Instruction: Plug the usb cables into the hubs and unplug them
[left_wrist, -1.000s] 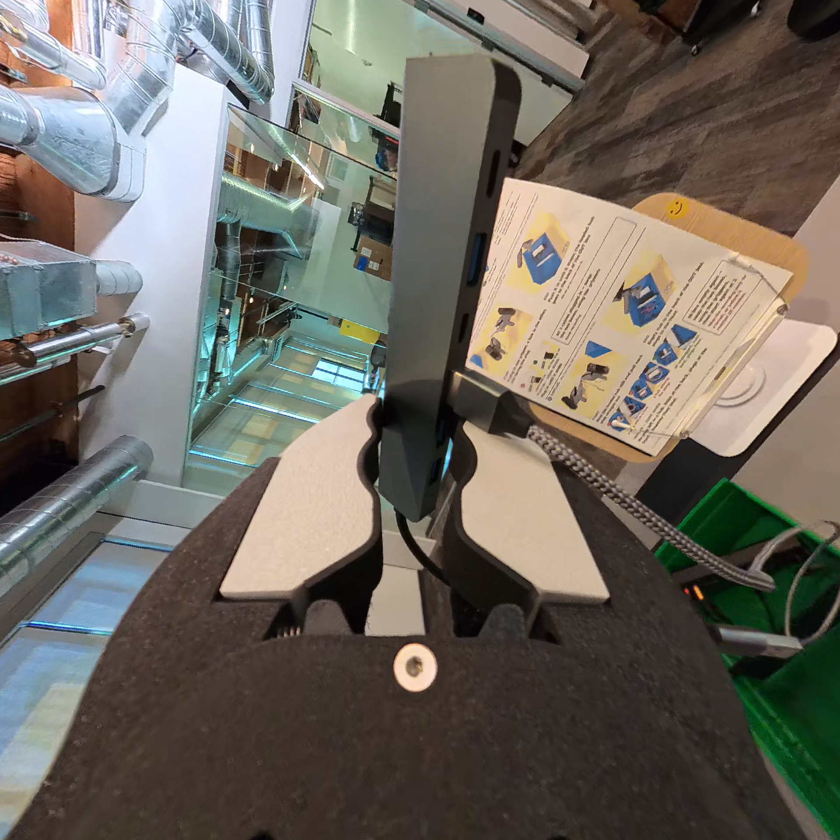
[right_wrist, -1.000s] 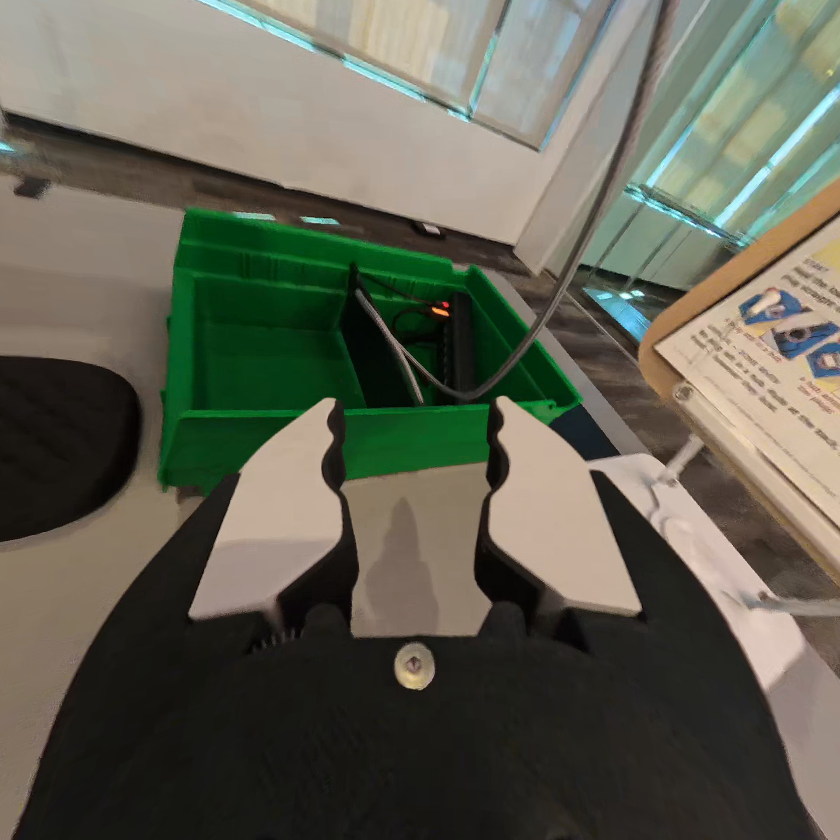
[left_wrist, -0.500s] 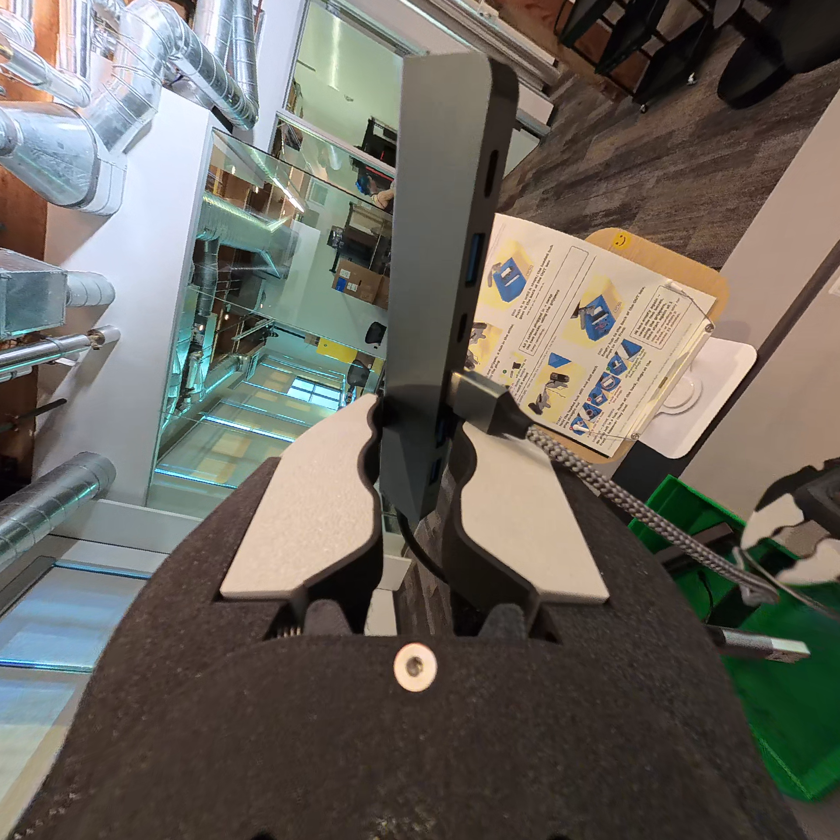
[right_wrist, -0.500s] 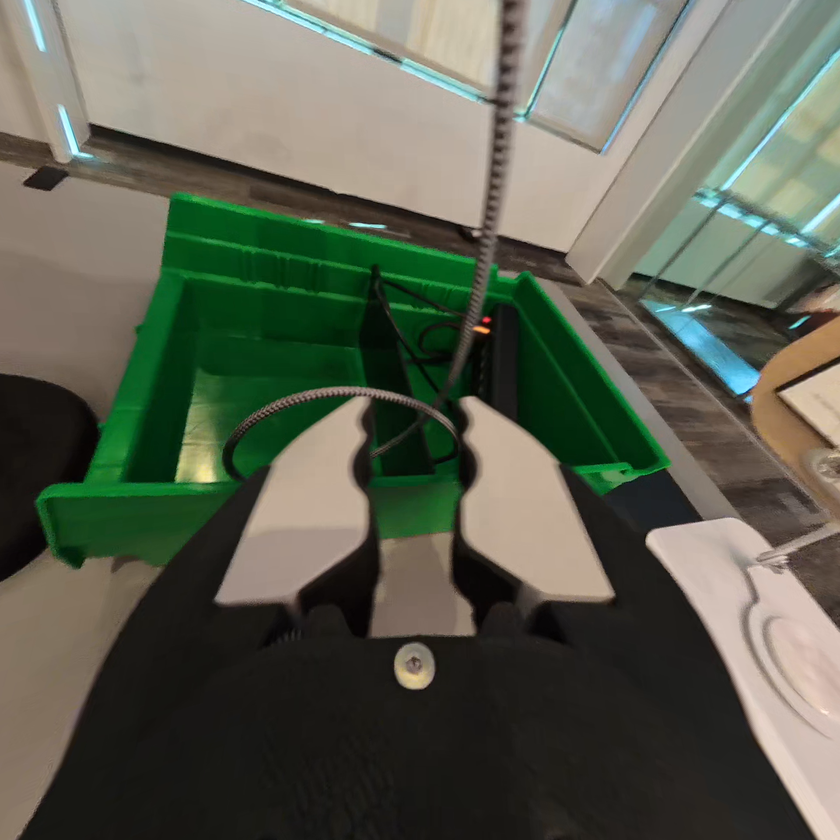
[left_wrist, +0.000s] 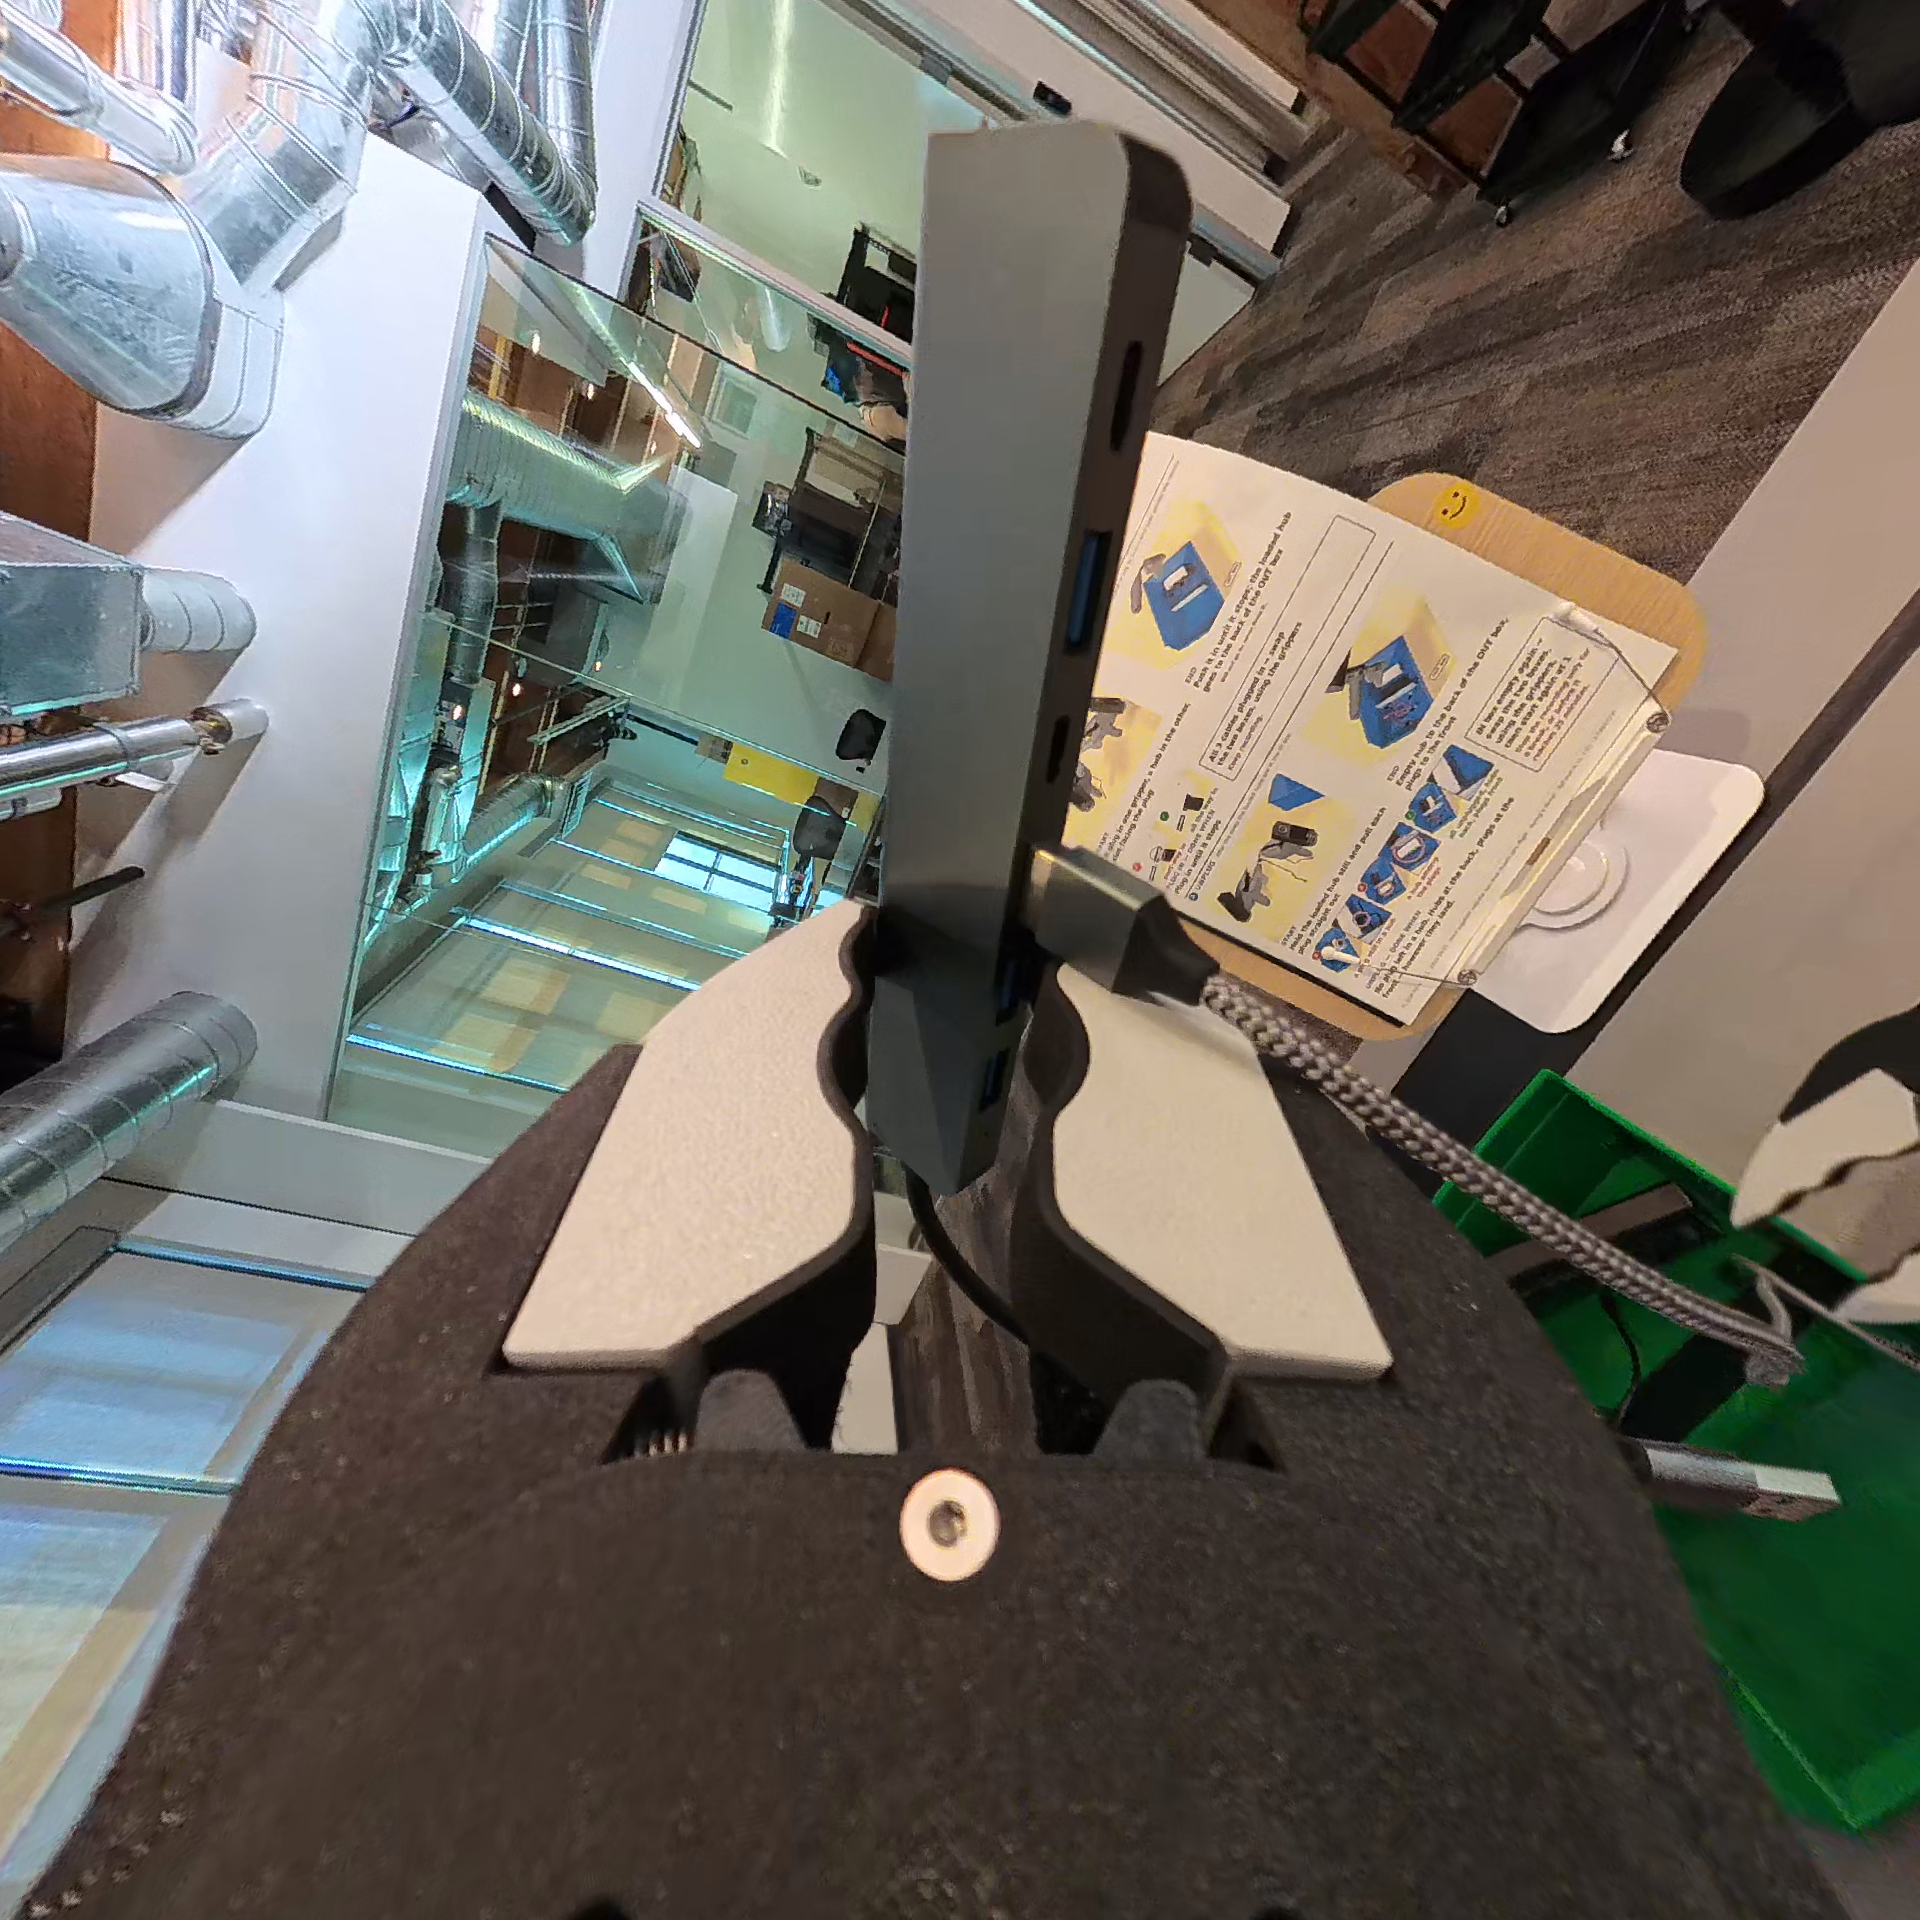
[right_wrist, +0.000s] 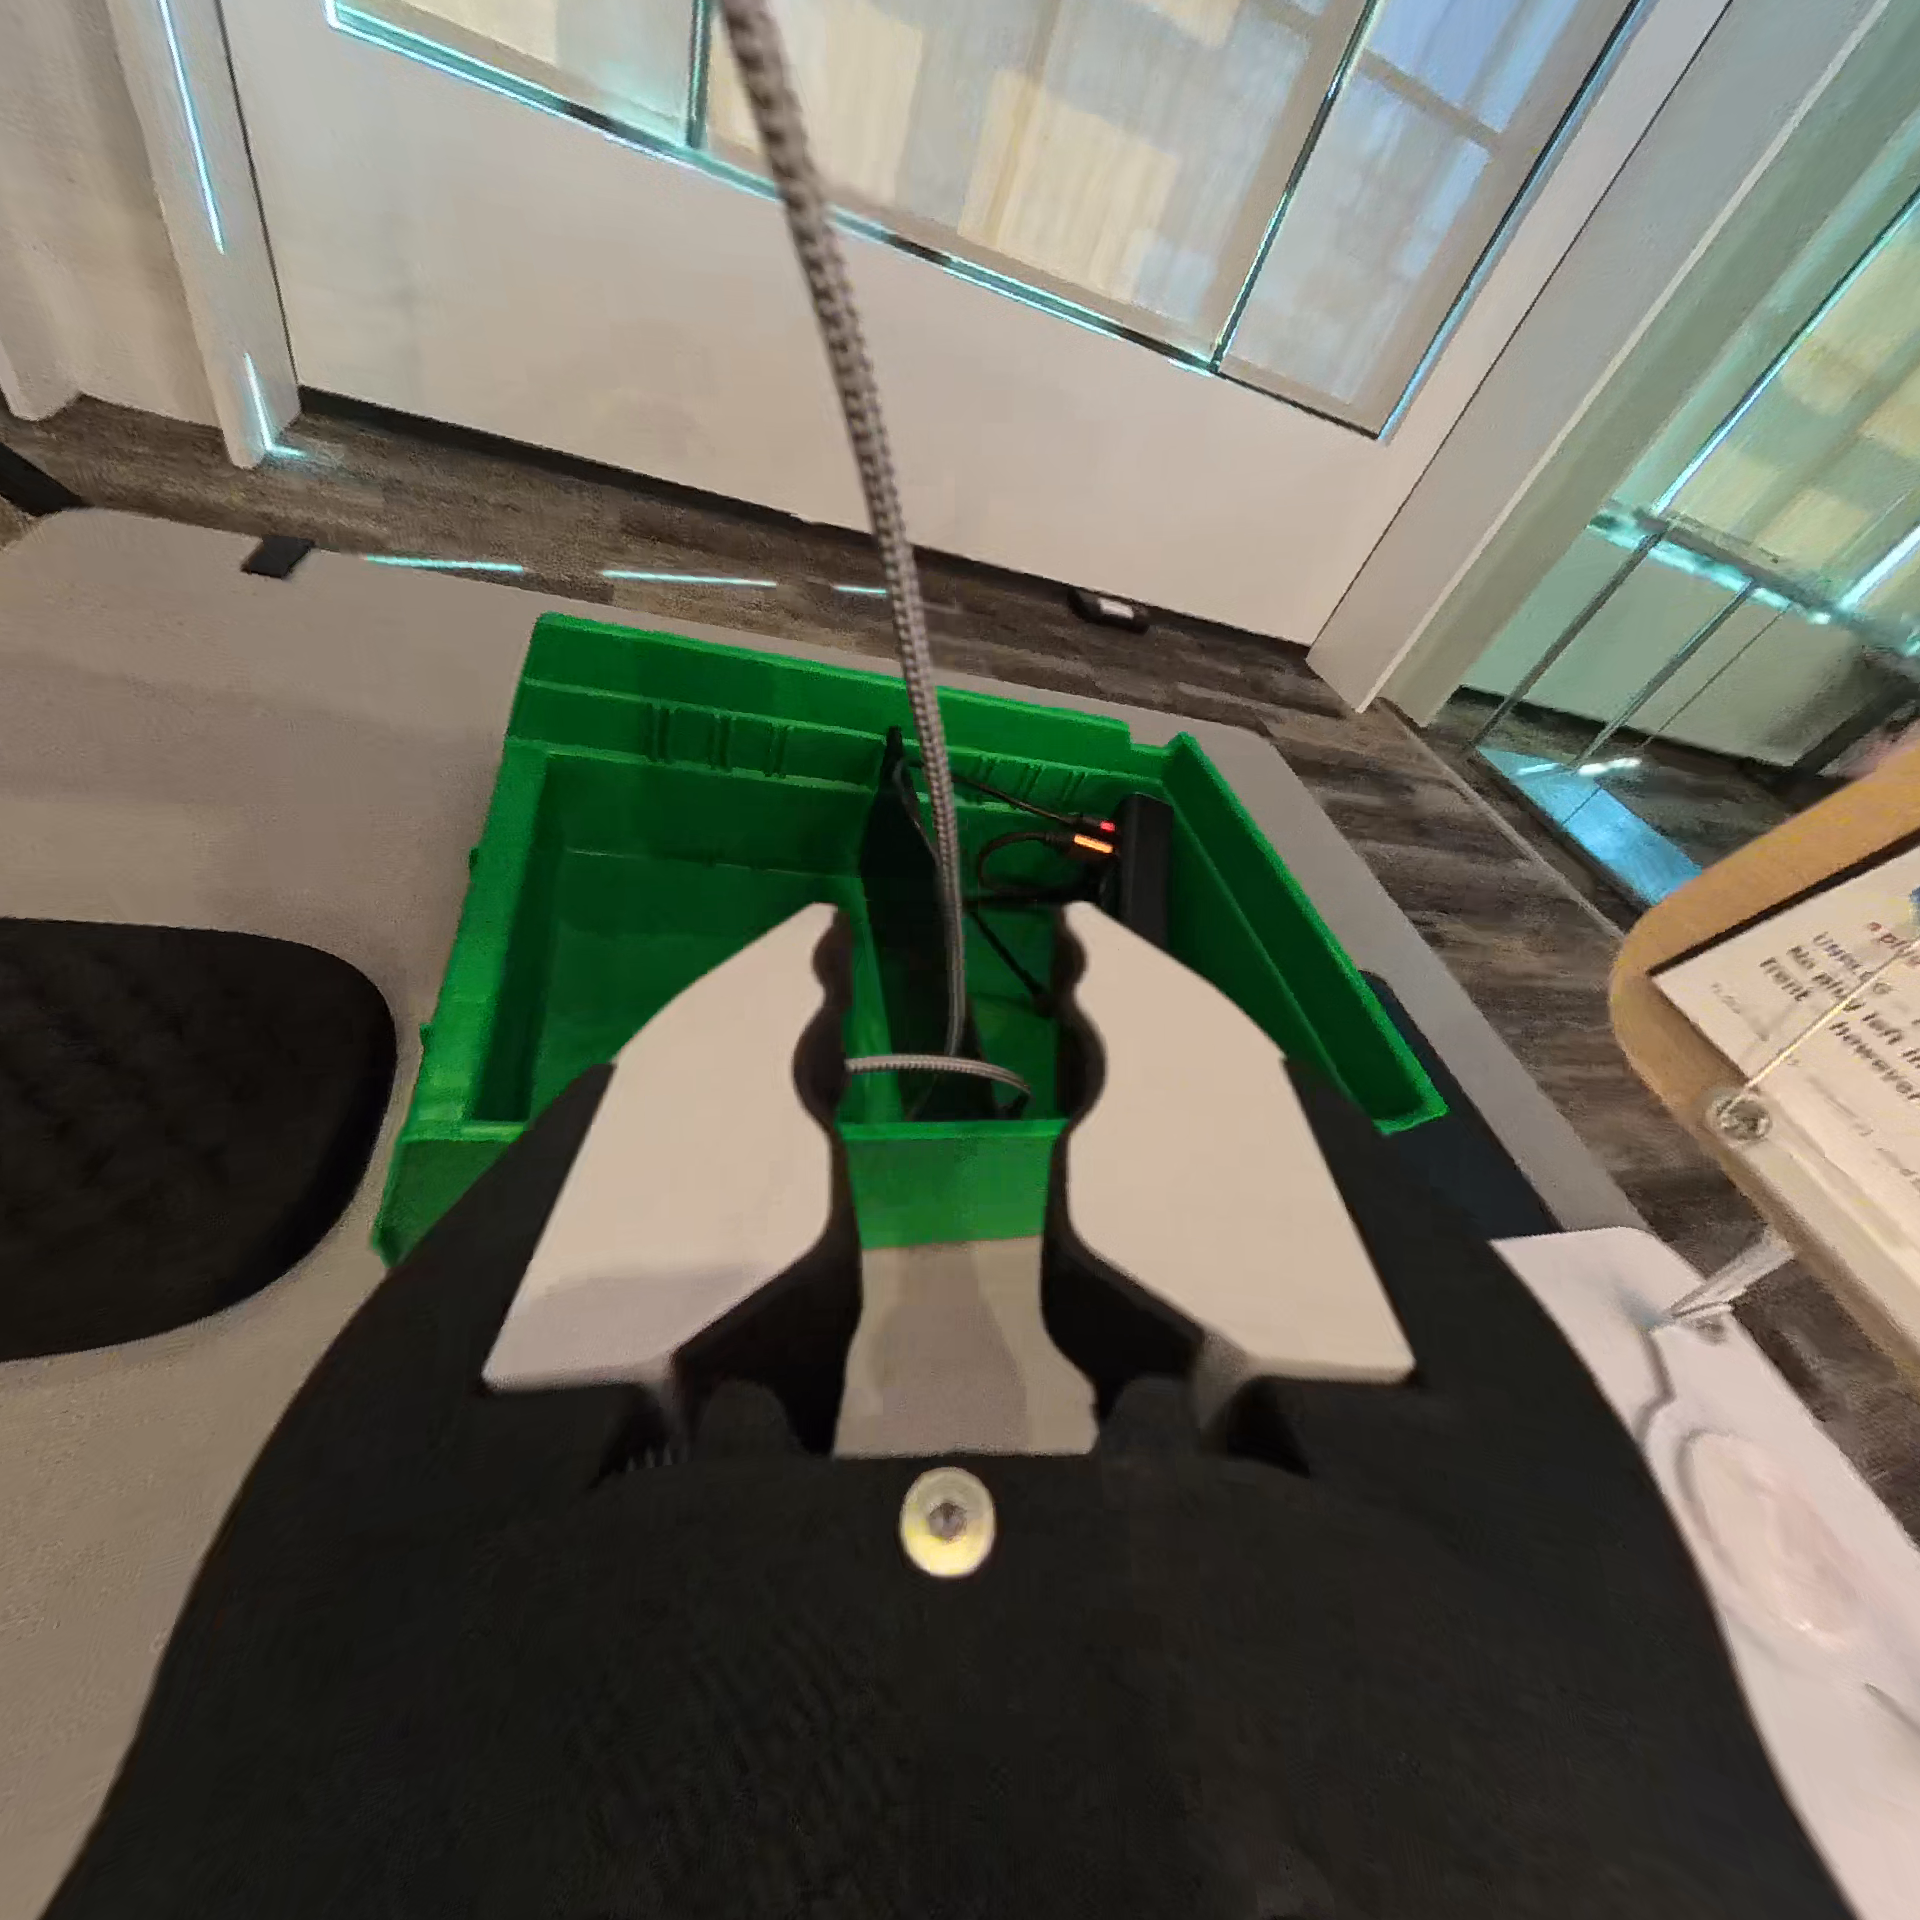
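With the USB hub (left_wrist: 1023, 582) clamped in the left gripper (left_wrist: 951, 1049) and the right gripper (right_wrist: 951, 997) held empty and parted, the braided cable (left_wrist: 1455, 1153), trailing toward 4 o'clock into the green bin (right_wrist: 665, 831), could be snagged and its plug (left_wrist: 1107, 920) levered sideways.

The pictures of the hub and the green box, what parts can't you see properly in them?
- Left wrist view: the grey hub's bottom end sits behind the left gripper's fingers.
- Left wrist view: the right gripper is cut off by the picture edge.
- Right wrist view: the braided cable leaves the top edge, so its plug is unseen.
- Right wrist view: the green bin's front is hidden behind the right gripper.
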